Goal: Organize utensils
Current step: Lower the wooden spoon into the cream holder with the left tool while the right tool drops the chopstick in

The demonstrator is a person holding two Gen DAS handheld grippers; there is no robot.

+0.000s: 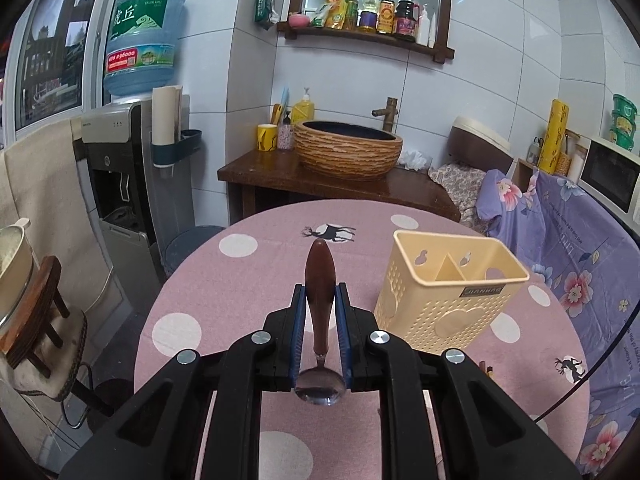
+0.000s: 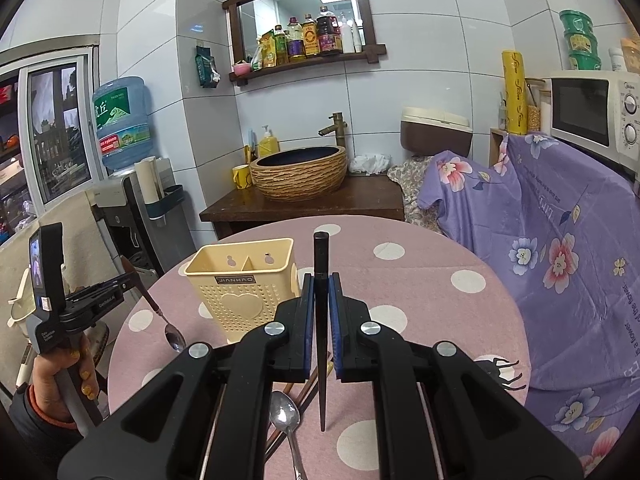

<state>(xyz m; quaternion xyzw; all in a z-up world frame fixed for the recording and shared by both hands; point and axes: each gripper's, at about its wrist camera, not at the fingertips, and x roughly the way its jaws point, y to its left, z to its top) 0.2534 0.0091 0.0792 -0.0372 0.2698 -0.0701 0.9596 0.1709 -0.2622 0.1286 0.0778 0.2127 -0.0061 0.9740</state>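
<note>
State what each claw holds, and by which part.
Left claw: a spoon, gripped on its wooden handle. Right claw: a black chopstick, gripped near its thick end.

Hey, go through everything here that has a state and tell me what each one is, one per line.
left gripper: shut on wooden-handled spoon, lifted off the table
right gripper: shut on black chopstick
utensil holder: upright, empty as far as visible
metal spoon: lying on table
microwave: door closed

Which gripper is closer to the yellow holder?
Hard to say. The left gripper holds a spoon up beside the holder. The right gripper holds a chopstick just in front of it.
</note>
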